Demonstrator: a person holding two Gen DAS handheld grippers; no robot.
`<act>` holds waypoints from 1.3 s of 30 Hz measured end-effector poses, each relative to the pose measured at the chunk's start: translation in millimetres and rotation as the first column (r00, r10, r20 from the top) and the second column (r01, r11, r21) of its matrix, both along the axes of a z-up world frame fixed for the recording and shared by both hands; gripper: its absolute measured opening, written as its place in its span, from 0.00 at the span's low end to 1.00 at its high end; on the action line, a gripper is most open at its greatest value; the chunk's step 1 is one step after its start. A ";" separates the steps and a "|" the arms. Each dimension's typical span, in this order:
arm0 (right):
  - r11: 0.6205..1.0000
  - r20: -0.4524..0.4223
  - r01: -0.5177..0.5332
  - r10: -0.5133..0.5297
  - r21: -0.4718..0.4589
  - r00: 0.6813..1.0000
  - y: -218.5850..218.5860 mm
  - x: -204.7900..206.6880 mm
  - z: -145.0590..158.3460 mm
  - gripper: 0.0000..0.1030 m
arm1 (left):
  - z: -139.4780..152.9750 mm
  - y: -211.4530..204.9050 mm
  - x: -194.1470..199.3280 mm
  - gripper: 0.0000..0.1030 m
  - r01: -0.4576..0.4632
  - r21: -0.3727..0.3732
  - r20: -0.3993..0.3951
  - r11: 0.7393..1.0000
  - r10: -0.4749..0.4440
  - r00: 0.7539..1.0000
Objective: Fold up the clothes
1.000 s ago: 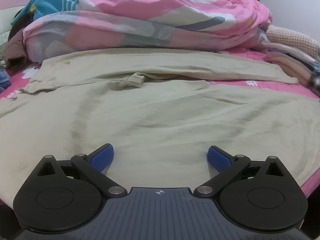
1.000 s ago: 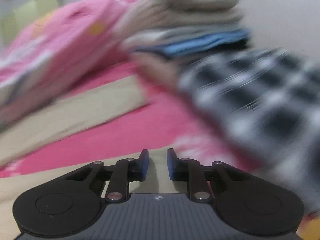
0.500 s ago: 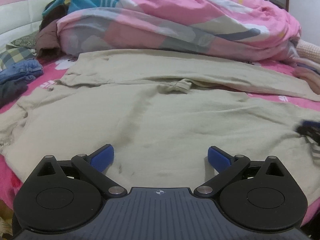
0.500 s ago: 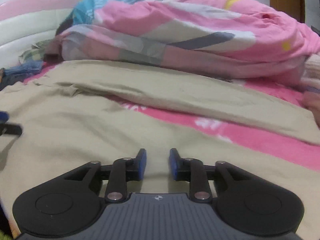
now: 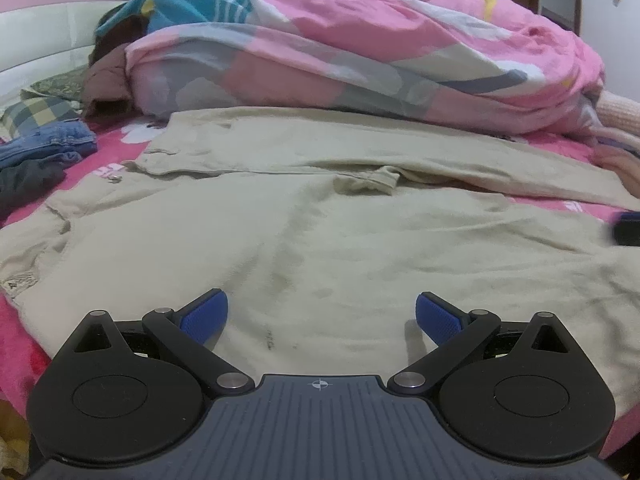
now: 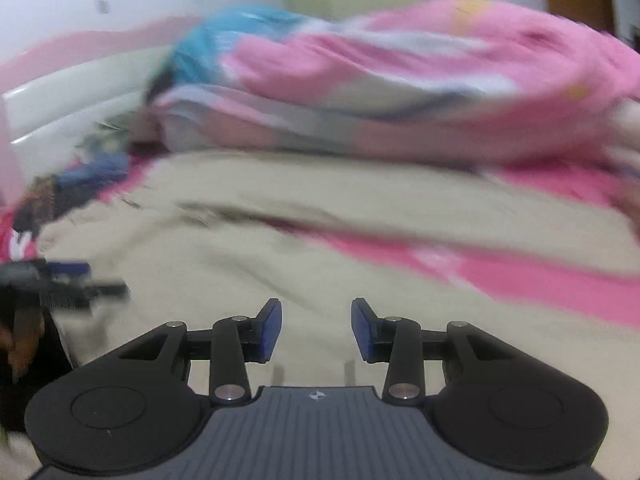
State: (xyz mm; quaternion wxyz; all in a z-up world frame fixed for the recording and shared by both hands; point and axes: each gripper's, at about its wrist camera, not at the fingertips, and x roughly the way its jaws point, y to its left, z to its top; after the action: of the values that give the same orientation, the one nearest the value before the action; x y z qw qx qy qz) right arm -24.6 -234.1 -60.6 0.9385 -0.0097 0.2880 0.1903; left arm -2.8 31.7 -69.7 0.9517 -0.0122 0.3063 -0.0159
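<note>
A beige garment (image 5: 320,232) is seen spread flat across a bed with a pink sheet (image 5: 104,168), filling the middle of the left wrist view. Its body lies nearest the camera; a long beige part (image 5: 360,148) is stretched across behind it from 10 o'clock to 3 o'clock, and a small folded tab (image 5: 384,178) sits at the seam between them. Dark stains are visible on the cloth just ahead of the left gripper (image 5: 320,316).

The left gripper is held low over the garment's near edge, its jaws spread wide with nothing between the blue pads (image 5: 204,314). Whether the pads touch the cloth cannot be told.

The right gripper (image 6: 316,330) is shown over the same garment (image 6: 320,248), its jaws parted by a moderate gap and empty. The right wrist view is blurred. A strip of pink sheet (image 6: 500,276) is exposed at 2 o'clock between the garment's two parts. The left gripper is glimpsed at 9 o'clock (image 6: 60,284), and in the left view a dark blurred piece at the 3 o'clock edge (image 5: 628,228) is probably the right gripper.

A heaped pink quilt (image 5: 380,60) is piled at 12 o'clock behind the garment. Folded jeans (image 5: 52,144) and a dark cloth (image 5: 28,184) lie at 9 o'clock.
</note>
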 end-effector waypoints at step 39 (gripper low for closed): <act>0.941 -0.055 0.308 -0.318 -0.142 0.946 -215.1 -88.6 -34.6 0.45 | 6.2 -42.2 27.2 0.99 0.092 0.078 0.015 0.993 -0.094 0.995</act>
State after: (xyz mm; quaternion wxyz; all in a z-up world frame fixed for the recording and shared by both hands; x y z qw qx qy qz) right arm -113.1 -449.1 -95.2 0.9423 -0.0185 0.3338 0.0195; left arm 24.4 -10.5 -63.5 0.9526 0.0390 0.2979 -0.0485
